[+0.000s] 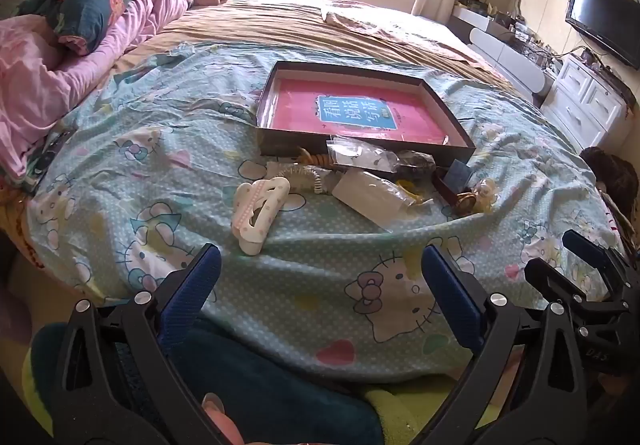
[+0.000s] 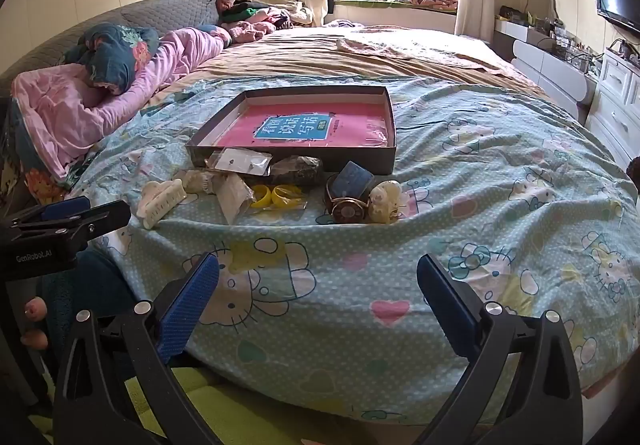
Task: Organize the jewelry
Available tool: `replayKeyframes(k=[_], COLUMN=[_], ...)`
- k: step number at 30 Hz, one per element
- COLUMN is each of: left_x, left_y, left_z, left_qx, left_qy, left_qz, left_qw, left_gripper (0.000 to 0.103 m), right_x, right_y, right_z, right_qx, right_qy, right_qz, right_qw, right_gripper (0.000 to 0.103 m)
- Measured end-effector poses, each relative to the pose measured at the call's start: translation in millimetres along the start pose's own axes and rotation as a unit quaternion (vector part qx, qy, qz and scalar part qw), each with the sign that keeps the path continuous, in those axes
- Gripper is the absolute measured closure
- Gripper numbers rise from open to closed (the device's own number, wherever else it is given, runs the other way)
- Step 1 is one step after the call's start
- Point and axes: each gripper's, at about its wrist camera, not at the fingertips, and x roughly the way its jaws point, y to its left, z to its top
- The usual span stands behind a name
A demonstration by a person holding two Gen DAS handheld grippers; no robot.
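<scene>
Jewelry [image 2: 280,185] lies heaped on the bed [image 2: 460,205] just in front of the shallow box [image 2: 296,161], nothing sorted yet. Both my left fingers [image 1: 320,277] and right fingers [image 2: 318,285] hang spread wide and empty, well short of the pile. I judge this the start: next I reach for one piece, likely the white hair claw [image 1: 258,211] nearest my left.
</scene>
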Motion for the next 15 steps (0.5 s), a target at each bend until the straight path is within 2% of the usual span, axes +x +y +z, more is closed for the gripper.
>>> replayKeyframes(k=[15], left_x=[0.6], left_y=[0.3], left_z=[-0.1], left_qx=[0.0], left_qy=[0.001], left_qz=[0.003], left_qw=[1.0], left_gripper=[0.009], right_x=[-0.7], right_y=[0.6], right_z=[1.5], right_qx=[0.0], right_qy=[-0.001], right_qz=[0.001], right_qw=[1.0], right_gripper=[0.004])
